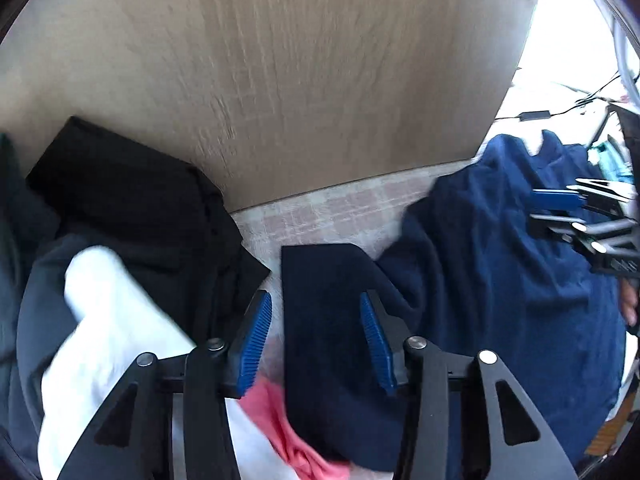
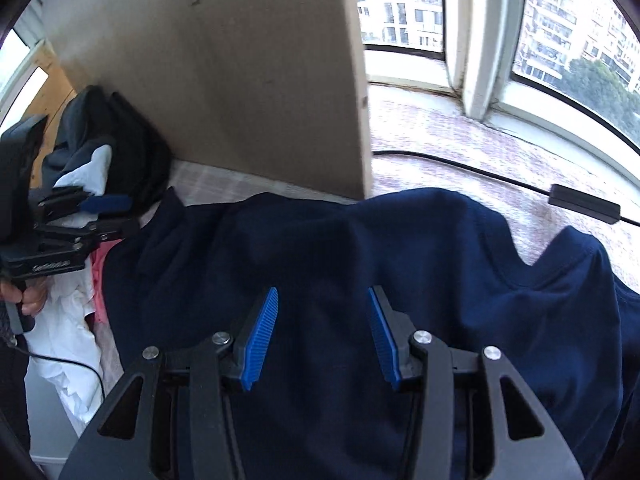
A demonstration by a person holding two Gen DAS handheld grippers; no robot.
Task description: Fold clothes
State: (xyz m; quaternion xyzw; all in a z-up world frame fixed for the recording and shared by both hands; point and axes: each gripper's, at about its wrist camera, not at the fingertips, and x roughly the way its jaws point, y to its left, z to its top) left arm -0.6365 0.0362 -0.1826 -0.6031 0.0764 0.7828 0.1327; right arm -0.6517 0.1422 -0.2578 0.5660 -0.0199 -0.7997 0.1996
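A dark navy garment (image 2: 360,264) lies spread and rumpled on the checked cover; it also shows in the left wrist view (image 1: 500,280). My right gripper (image 2: 323,292) hovers over its middle, open, with nothing between the blue pads. My left gripper (image 1: 316,300) is open over a flat straight-edged flap of the navy garment (image 1: 320,320), pads apart and pressing on nothing. In the right wrist view the left gripper (image 2: 128,213) is at the far left. In the left wrist view the right gripper (image 1: 534,208) is at the far right.
Black folded clothes (image 1: 132,200), a white garment (image 1: 108,320) and a pink one (image 1: 280,432) are heaped at the left. An upright wooden board (image 1: 280,80) stands behind the checked cover (image 1: 320,216). A black cable with adapter (image 2: 584,204) lies by the window (image 2: 560,40).
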